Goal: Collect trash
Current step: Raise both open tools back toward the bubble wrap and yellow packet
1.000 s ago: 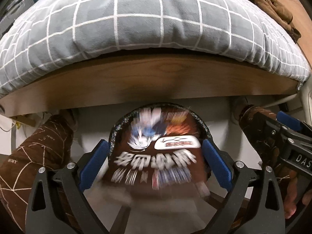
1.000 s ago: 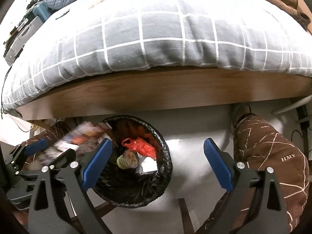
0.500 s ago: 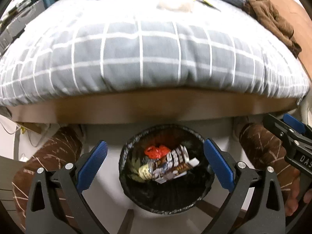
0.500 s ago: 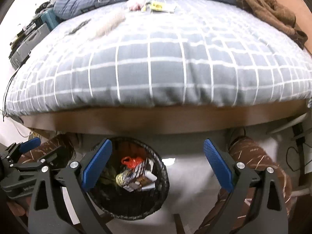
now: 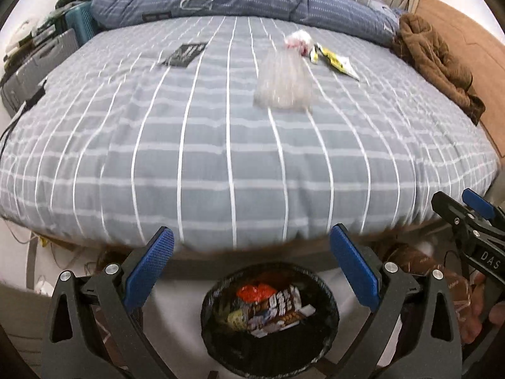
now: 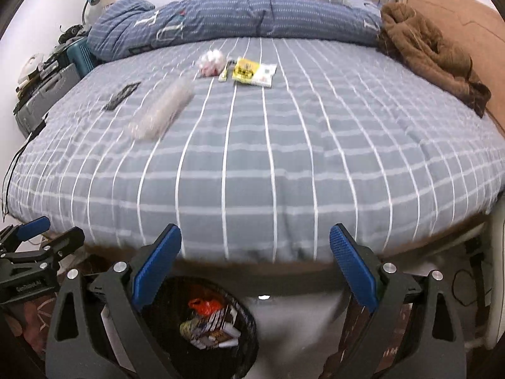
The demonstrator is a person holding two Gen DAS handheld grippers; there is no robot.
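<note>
**Both tongs spread and empty over the bin at the bed's foot**

My left gripper (image 5: 251, 265) stands wide apart, nothing between its blue textured pads (image 5: 148, 268). My right gripper (image 6: 255, 263) is likewise spread and carries nothing.

Trash bin (image 5: 328, 312): round, black, lined with a crinkled glossy bag, on the pale floor just below the bed's wooden edge. Inside: a crumpled red plastic scrap (image 5: 255, 292), a printed brown snack wrapper (image 5: 274, 311), white paper bits. Lettering on the wrapper is too blurred to read.

Bed (image 5: 221, 158): soft grey quilt with a white grid. Trash on it, well apart from the bin:
- clear crinkly plastic bag (image 5: 282, 77), motion-smeared, outline vague
- flat yellow-and-white packet (image 6: 254, 71)
- small pink-white crumpled wad (image 6: 212, 60)
- flat black sachet (image 5: 185, 53)
- a thin pale strip between wad and packet, too small to identify

A rumpled blue duvet (image 6: 227, 19) and a brown fleecy garment (image 6: 426, 50) lie at the far side. The bin's lower rim is cut off in the right view.
</note>
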